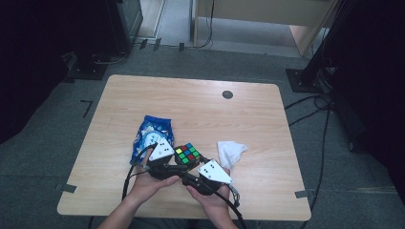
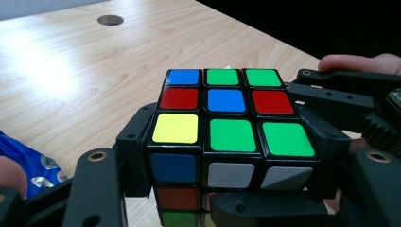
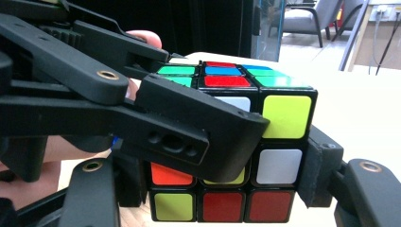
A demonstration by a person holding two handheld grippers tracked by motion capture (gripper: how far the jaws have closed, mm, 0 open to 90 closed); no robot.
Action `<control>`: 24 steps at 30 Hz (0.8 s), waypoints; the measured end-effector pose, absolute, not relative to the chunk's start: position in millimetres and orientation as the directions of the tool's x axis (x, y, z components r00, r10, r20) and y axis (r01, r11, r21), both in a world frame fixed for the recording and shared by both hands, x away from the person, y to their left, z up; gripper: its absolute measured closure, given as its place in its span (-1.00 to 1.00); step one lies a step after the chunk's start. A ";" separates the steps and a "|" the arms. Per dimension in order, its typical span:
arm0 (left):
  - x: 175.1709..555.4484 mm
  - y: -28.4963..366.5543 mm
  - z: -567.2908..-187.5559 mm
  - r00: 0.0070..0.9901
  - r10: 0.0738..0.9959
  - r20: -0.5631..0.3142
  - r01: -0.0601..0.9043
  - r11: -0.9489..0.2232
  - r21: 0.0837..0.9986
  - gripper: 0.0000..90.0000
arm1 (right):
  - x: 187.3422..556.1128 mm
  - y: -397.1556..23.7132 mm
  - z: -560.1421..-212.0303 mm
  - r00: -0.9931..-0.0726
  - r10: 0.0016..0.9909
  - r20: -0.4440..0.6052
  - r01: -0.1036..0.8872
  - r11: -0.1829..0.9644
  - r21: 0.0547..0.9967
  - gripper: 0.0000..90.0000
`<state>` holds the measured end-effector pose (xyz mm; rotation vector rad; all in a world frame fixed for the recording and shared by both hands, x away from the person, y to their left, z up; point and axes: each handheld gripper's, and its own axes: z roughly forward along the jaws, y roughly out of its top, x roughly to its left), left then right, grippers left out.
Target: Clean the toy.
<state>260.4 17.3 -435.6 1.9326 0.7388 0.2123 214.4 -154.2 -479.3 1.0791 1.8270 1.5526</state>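
Puzzle cube (image 2: pixel 227 123) between black jaws

Left gripper (image 1: pixel 177 161) and right gripper (image 1: pixel 193 164) side by side, fingers (image 2: pixel 135 151) clamped, hands beneath

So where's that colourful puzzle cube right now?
In the high view the puzzle cube sits near the table's front edge, clamped between both grippers, with the blue bag left and white cloth right.
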 end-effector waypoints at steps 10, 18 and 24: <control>268.9 45.7 -422.7 0.791 0.538 -0.290 0.412 -0.119 0.903 -0.39 | 221.3 -171.0 -477.0 -0.500 0.847 0.178 0.288 -0.031 0.957 -0.22; 274.4 53.5 -428.6 0.777 0.579 -0.248 0.402 -0.154 0.903 -0.36 | 227.5 -201.3 -459.8 -0.440 0.861 0.254 0.269 -0.143 0.952 -0.22; 259.4 17.4 -444.0 0.833 0.543 -0.104 0.324 -0.328 0.887 -0.39 | 224.3 -203.3 -448.9 -0.465 0.827 0.315 0.274 -0.204 0.940 -0.22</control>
